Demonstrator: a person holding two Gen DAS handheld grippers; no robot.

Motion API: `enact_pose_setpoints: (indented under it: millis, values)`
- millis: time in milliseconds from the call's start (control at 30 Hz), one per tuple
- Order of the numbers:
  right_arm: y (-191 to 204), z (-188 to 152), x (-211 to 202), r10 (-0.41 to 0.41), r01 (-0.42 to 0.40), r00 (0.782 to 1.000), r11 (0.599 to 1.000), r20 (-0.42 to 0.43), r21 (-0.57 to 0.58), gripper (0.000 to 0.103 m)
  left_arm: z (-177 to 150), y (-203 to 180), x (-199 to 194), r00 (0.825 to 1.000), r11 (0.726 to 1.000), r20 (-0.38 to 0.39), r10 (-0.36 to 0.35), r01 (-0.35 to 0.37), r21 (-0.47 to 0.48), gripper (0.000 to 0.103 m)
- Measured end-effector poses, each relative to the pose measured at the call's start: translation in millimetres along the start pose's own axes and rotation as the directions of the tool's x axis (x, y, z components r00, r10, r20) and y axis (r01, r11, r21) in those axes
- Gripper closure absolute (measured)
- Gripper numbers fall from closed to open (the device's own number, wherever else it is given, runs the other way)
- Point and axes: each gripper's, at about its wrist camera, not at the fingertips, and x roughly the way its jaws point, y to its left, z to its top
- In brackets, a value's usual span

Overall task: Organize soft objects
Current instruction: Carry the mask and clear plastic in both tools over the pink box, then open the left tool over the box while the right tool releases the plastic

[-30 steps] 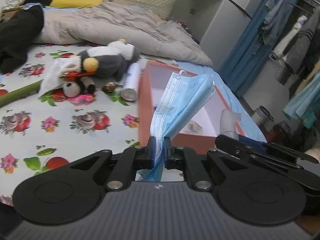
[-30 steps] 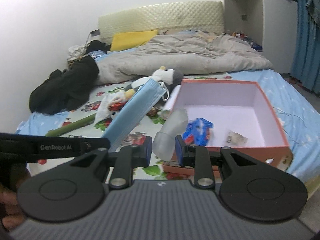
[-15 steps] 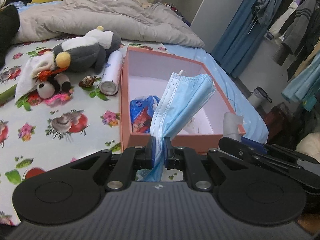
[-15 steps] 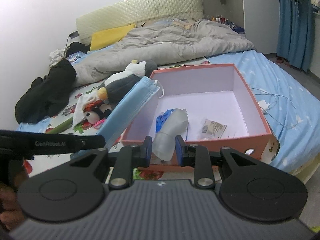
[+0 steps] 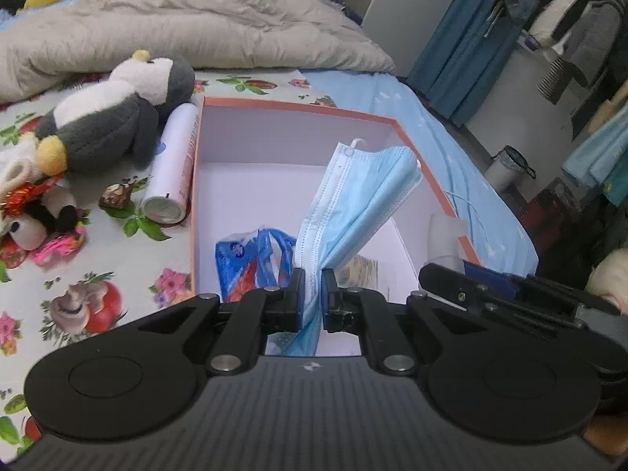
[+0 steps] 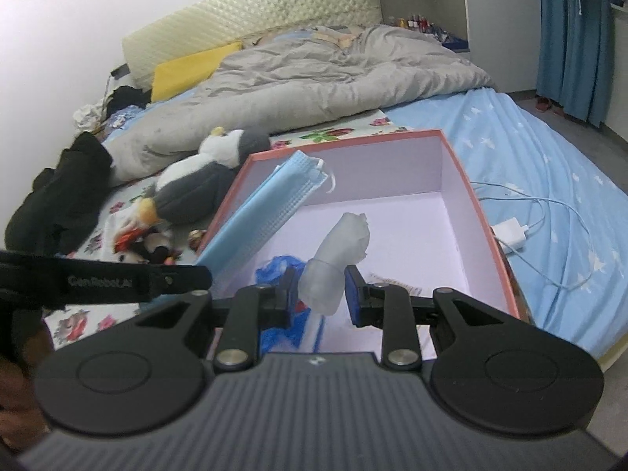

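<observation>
My left gripper (image 5: 312, 294) is shut on a folded blue face mask (image 5: 361, 200), which sticks up over the open pink box (image 5: 298, 108). The same mask (image 6: 267, 212) slants across the box's left rim in the right wrist view. My right gripper (image 6: 320, 294) is shut on a crumpled translucent plastic piece (image 6: 341, 251), held above the box's white floor (image 6: 412, 231). Inside the box lie a blue and red bag (image 5: 251, 263) and a small printed packet (image 6: 392, 280). A grey and white penguin plush (image 5: 114, 117) lies left of the box on the flowered sheet.
A white spray can (image 5: 172, 168) lies against the box's left wall. Small plush toys (image 5: 35, 216) and a wrapped sweet (image 5: 117, 196) sit further left. A grey quilt (image 6: 314, 78) fills the bed's far end. A white charger and cable (image 6: 518, 231) lie right of the box.
Both grippers have travelled from the flowered sheet toward the box and now hang over its inside, each still holding its object. The box fills more of both views.
</observation>
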Motion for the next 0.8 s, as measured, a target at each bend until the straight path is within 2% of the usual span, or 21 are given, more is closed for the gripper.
enact_pose_setpoints:
  millis: [200,433,467,500,533,567,633,700,800]
  values:
    - [-25.2,10.3,39.2,-0.016,0.017,0.999,1.000,-0.051,0.016,0.072,26.1,8.4,45.3,0.998,1.000,-0.053,0.014,-0.016,-0.027,0.093]
    - [-48.0,10.8,77.9,-0.032,0.038,0.992,0.998,-0.122,0.047,0.070,28.2,13.4,78.5,0.994,0.999,-0.103,0.028,-0.030,-0.020,0.093]
    - [-48.6,9.7,80.2,-0.032,0.038,0.991,0.998,-0.128,0.046,0.069,28.2,13.5,80.0,0.994,0.999,-0.101,0.032,-0.034,-0.016,0.092]
    - [-49.1,9.6,81.5,-0.034,0.040,0.991,0.998,-0.131,0.045,0.062,28.0,13.4,80.1,0.995,0.999,-0.098,0.034,-0.036,-0.014,0.092]
    - [-49.0,9.1,81.8,-0.038,0.044,0.991,0.998,-0.129,0.044,0.061,27.6,13.1,79.3,0.995,0.999,-0.094,0.033,-0.034,-0.012,0.092]
    - [-48.9,9.1,82.1,-0.043,0.049,0.991,0.998,-0.130,0.045,0.060,27.7,13.3,78.5,0.995,0.999,-0.094,0.030,-0.032,-0.012,0.089]
    - [-49.9,10.1,82.2,-0.054,0.061,0.989,0.997,-0.136,0.051,0.054,27.9,14.8,76.0,0.995,0.999,-0.092,0.037,-0.039,-0.024,0.059]
    - [-50.3,11.3,80.7,-0.050,0.059,0.989,0.996,-0.141,0.060,0.047,26.8,14.3,68.5,0.997,0.999,-0.067,0.041,-0.042,-0.016,0.055]
    - [-47.1,12.6,71.4,-0.063,0.070,0.991,0.996,-0.121,0.058,0.046,24.8,12.6,55.1,0.998,1.000,-0.050,0.029,-0.030,-0.011,0.055]
